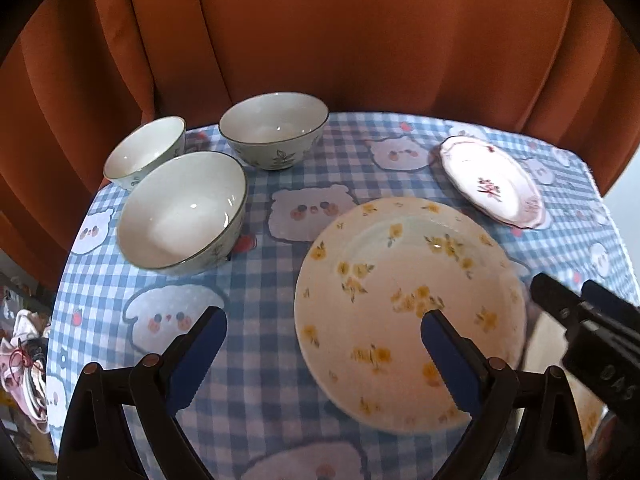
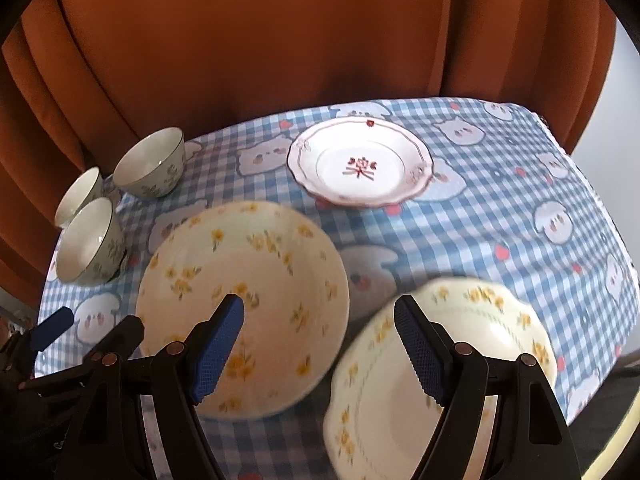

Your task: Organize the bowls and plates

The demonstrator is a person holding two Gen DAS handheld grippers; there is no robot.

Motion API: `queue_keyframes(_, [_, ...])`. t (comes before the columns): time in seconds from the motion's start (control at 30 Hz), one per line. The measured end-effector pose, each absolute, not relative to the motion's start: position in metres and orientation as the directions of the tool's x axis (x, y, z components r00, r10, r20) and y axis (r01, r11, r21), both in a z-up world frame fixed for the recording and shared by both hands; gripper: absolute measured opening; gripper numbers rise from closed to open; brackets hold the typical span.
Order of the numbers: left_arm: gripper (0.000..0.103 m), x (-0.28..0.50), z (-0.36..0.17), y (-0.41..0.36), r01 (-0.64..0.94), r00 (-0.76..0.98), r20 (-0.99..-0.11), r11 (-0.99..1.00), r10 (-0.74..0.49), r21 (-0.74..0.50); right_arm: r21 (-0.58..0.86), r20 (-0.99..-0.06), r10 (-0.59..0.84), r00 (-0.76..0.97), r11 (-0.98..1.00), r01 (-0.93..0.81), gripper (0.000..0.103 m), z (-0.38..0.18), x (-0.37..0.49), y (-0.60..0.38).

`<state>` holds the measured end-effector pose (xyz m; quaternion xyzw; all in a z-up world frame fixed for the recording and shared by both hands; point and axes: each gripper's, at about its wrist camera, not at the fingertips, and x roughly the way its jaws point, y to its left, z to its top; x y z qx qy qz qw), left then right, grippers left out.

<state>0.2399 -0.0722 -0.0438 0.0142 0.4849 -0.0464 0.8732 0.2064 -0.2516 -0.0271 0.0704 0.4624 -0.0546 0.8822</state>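
Jaws of the left gripper point(image 1: 322, 326) and the right gripper point(image 2: 320, 314) were spread wide, nothing clamped. Below them, two yellow-flowered plates point(image 2: 244, 304) point(image 2: 460, 360) were laid on the checked worktop point(image 2: 500, 208). Beyond, a red-patterned plate point(image 2: 360, 160) was set apart; three bowls point(image 1: 182, 210) point(image 1: 274, 134) point(image 1: 146, 150) were clustered far left.
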Motion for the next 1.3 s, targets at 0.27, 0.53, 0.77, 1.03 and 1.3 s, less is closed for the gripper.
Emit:
queue_keyframes(0.27, [0.090, 0.275, -0.077, -0.094, 0.047, 0.473, -0.881, 0.999, -0.009, 0.016, 0.078, -0.837, 0.012, 0.547, 0.992, 0.098, 0.080, -0.050, 0.256, -0.257])
queue_keyframes(0.53, [0.084, 0.288, -0.102, -0.096, 0.008, 0.417, -0.909, 1.000, 0.022, 0.028, 0.106, -0.878, 0.057, 0.476, 0.991, 0.078, 0.069, -0.086, 0.282, -0.259])
queue_keyframes(0.77, [0.083, 0.286, -0.110, -0.095, 0.013, 0.395, -0.919, 1.000, -0.003, 0.003, 0.096, -0.897, 0.061, 0.437, 0.994, 0.058, 0.061, -0.102, 0.283, -0.248])
queue_keyframes(1.03, [0.084, 0.269, -0.107, -0.079, 0.013, 0.385, -0.923, 1.000, 0.004, 0.010, 0.070, -0.907, 0.046, 0.418, 0.997, 0.042, 0.061, -0.101, 0.280, -0.231])
queue_keyframes(1.3, [0.085, 0.263, -0.104, -0.065, 0.046, 0.386, -0.922, 0.999, -0.011, 0.007, 0.041, -0.913, 0.029, 0.408, 0.999, 0.021, 0.061, -0.103, 0.275, -0.211])
